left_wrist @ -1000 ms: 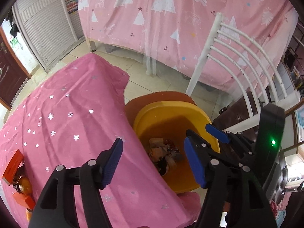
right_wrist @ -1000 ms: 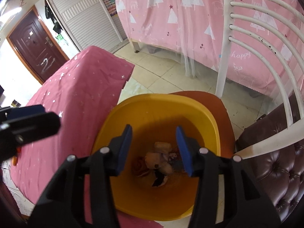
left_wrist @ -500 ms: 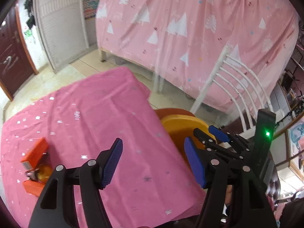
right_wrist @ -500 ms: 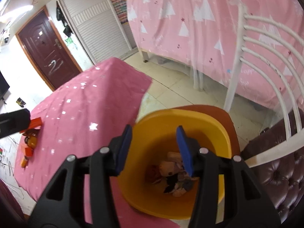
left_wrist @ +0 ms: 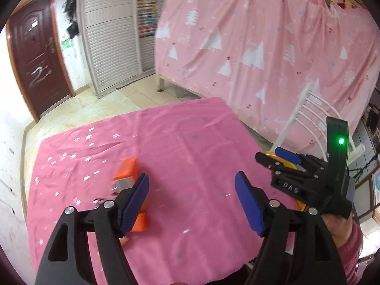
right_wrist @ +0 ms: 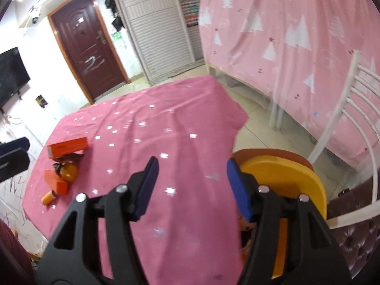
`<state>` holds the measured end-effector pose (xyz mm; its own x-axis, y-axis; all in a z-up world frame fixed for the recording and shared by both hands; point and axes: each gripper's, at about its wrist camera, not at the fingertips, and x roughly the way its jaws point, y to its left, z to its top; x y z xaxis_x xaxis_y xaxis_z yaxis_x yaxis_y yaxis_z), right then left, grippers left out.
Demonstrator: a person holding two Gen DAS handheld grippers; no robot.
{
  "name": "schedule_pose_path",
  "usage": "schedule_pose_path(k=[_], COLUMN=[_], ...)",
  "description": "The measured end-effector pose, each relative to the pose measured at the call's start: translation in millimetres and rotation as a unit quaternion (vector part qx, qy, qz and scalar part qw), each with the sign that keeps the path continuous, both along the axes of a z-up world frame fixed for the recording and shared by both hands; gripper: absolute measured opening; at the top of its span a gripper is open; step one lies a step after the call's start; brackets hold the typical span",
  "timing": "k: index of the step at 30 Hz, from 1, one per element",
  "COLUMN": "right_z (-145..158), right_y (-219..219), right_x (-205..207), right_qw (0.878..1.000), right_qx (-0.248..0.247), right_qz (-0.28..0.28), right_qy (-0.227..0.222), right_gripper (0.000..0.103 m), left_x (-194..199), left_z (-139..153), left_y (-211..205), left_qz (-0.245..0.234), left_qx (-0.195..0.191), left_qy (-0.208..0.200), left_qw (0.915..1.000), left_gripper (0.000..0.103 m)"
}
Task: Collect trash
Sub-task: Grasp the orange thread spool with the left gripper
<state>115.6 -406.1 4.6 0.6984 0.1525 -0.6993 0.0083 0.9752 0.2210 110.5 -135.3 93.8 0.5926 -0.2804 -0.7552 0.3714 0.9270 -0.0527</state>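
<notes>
Trash lies at the left of the pink tablecloth (right_wrist: 180,128): a long orange box (right_wrist: 67,146), a smaller orange box (right_wrist: 57,182), an orange round item with dark wrapper (right_wrist: 68,169) and a small orange bottle (right_wrist: 48,197). In the left wrist view the orange box (left_wrist: 125,172) sits just beyond my left finger. The yellow bin (right_wrist: 292,180) stands on a brown stool to the right, with trash inside. My left gripper (left_wrist: 192,194) is open and empty above the table. My right gripper (right_wrist: 191,186) is open and empty, near the bin; it also shows in the left wrist view (left_wrist: 285,159).
A white slatted chair (right_wrist: 351,109) stands beside the bin, with a dark brown padded seat (right_wrist: 356,249) below it. A pink tree-print sheet (left_wrist: 273,47) hangs behind. A dark door (right_wrist: 87,47) and white shutters (right_wrist: 156,23) are at the back, with tiled floor between.
Both grippers have swung left from over the yellow bin toward the table. The orange trash now lies close to my left gripper. Both stay open and empty.
</notes>
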Motion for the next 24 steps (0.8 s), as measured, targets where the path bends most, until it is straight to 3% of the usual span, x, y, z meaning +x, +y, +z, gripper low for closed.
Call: schedule_pose_path(k=[9,24], right_z=[11,21], right_y=[66,143], right_x=[13,29], right_qw=[0.998,0.993], right_qx=[-0.016,-0.030], right_qz=[0.059,0.118], right_qy=[-0.002,-0.006], right_gripper=[0.057,0.057], left_x=[-12,-21], left_z=[-14,-68], left_y=[70,114], left_qz=[0.032,0.006], left_qx=[-0.006,0.019], left_qy=[0.008,0.017], left_qw=[0.9994,0.9997], left_gripper=[0.069,0.069])
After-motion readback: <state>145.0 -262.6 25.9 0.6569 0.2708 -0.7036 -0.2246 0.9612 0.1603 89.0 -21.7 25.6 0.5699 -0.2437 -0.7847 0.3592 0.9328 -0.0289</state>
